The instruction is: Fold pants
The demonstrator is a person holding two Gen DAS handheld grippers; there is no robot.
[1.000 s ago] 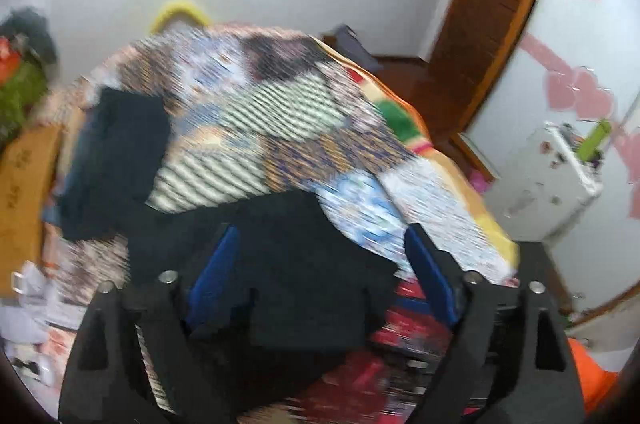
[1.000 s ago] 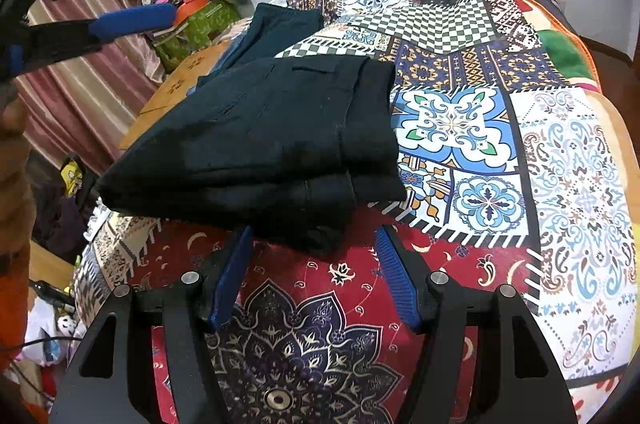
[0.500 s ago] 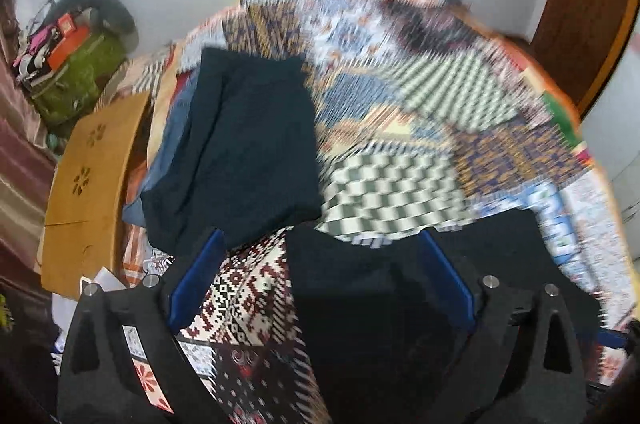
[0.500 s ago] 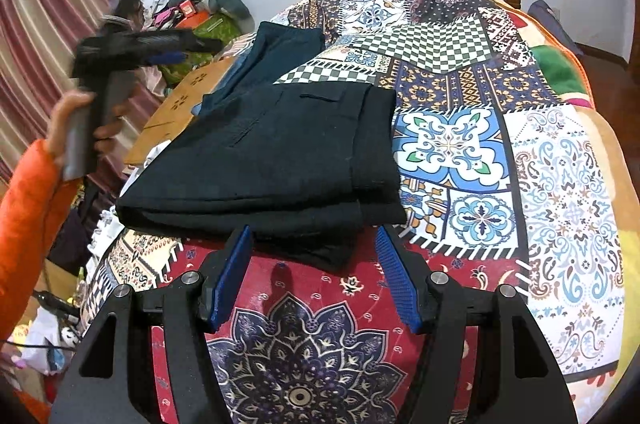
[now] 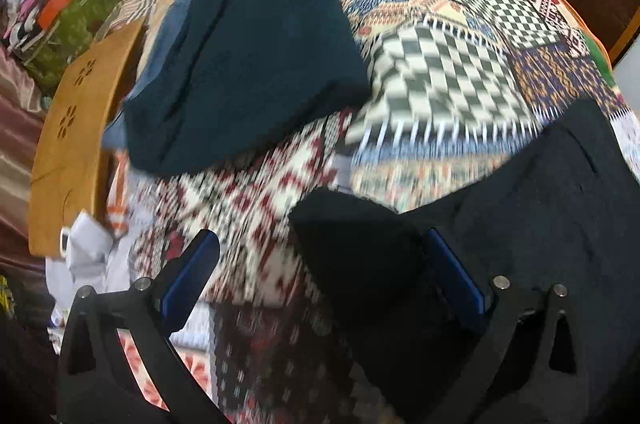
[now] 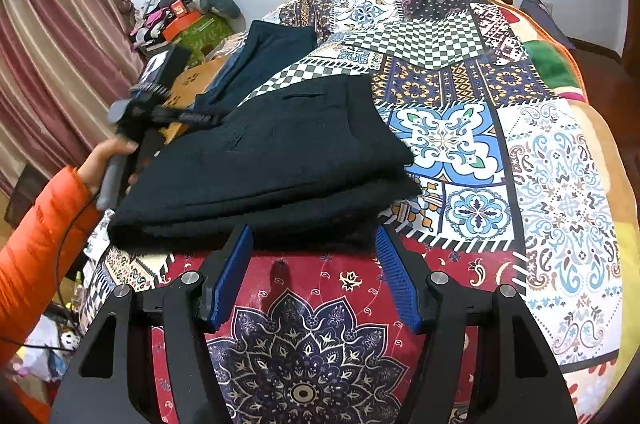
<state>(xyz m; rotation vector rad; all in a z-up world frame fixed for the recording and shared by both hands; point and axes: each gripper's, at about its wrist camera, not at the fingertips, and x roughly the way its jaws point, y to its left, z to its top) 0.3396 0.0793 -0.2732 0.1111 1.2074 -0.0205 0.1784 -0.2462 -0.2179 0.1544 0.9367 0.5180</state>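
Lying folded near the bed's front edge, black pants need squaring; both claws, left claw and right claw, gape empty.

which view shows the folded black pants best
The right wrist view: the folded black pants lie whole and sharp on the patchwork quilt, stacked layers and a pocket visible, just beyond the open right hand-held gripper. The left wrist view shows only a blurred corner and one side, cut off by the frame edge.
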